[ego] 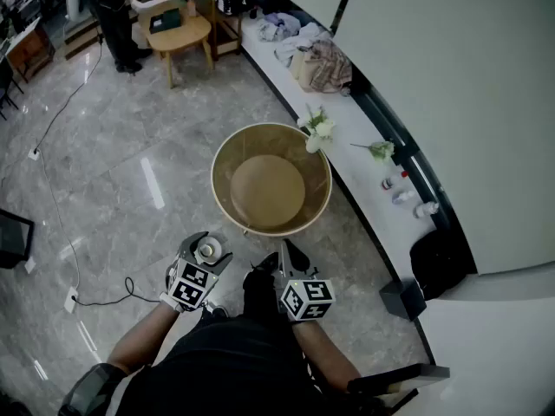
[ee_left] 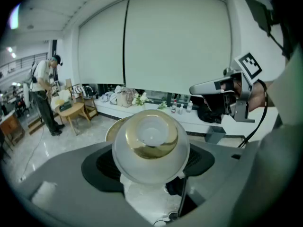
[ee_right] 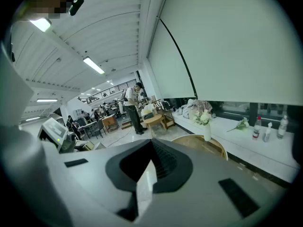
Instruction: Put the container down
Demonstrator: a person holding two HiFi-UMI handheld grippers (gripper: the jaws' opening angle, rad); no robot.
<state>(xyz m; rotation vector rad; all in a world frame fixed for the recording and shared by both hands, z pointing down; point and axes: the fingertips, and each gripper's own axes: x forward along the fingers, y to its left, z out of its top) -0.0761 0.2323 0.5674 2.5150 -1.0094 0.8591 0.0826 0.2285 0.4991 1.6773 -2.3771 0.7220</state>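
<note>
A person's left gripper (ego: 206, 246) is clamped, jaws spread wide, on the container (ee_left: 150, 148), a small translucent white bowl with a golden sheen inside; the bowl is held upright in the air above the grey marble floor (ego: 130, 189), just short of the near rim of the round wooden table (ego: 217, 185); the right gripper (ego: 279, 256) hangs beside it, also short of that rim, its jaws closed together with nothing between them; a vase of white flowers (ego: 316, 133) stands just beside the table's far right rim, at the front edge of the long white counter (ego: 360, 185) under the window blinds; a single cut flower (ego: 380, 150) and small bottles (ego: 401, 189) lie nearer the counter's back edge; a heap of clothes (ego: 316, 63) sits towards its far end; another person (ego: 113, 16) stands by a small table (ego: 178, 35) in the background.
</note>
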